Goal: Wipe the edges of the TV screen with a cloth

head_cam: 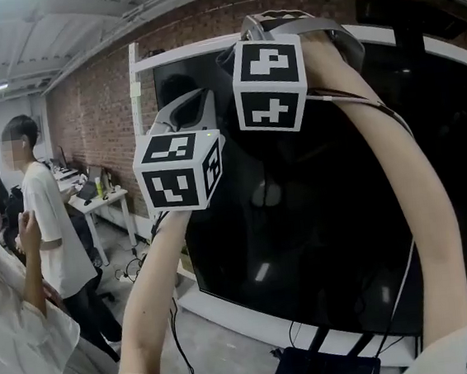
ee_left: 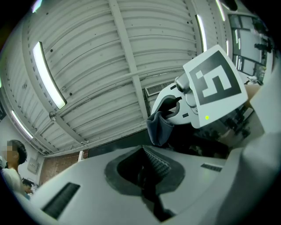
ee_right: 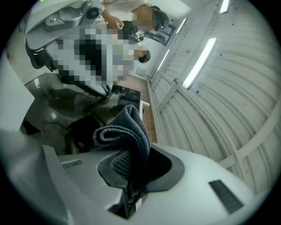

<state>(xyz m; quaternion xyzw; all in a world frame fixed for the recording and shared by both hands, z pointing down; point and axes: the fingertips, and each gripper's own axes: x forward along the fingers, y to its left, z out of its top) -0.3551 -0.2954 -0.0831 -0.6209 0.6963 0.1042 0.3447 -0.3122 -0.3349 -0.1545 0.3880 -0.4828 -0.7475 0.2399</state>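
The right gripper (head_cam: 281,26), clamped on the folded cloth (ee_right: 127,132), was up at the top edge of the TV (head_cam: 329,230), with most of that edge lying to its right, while the left gripper (ee_left: 148,176), jaws together and empty, hung just below it.

Strong barrel distortion is seen in all three views, and dark vignetting is left at the corners of both gripper views. Bright, even light is thrown from overhead. A tube light (ee_left: 49,74) is blown out to white at 9 o'clock in the left gripper view, and a strip light (ee_right: 198,63) likewise at 1 o'clock in the right gripper view. In the head view, pale reflections are carried on the glossy black TV screen (head_cam: 322,239), from the centre toward 6 o'clock. The cloth (ee_right: 127,132) is rendered fairly sharp, its folds being shaded underneath.
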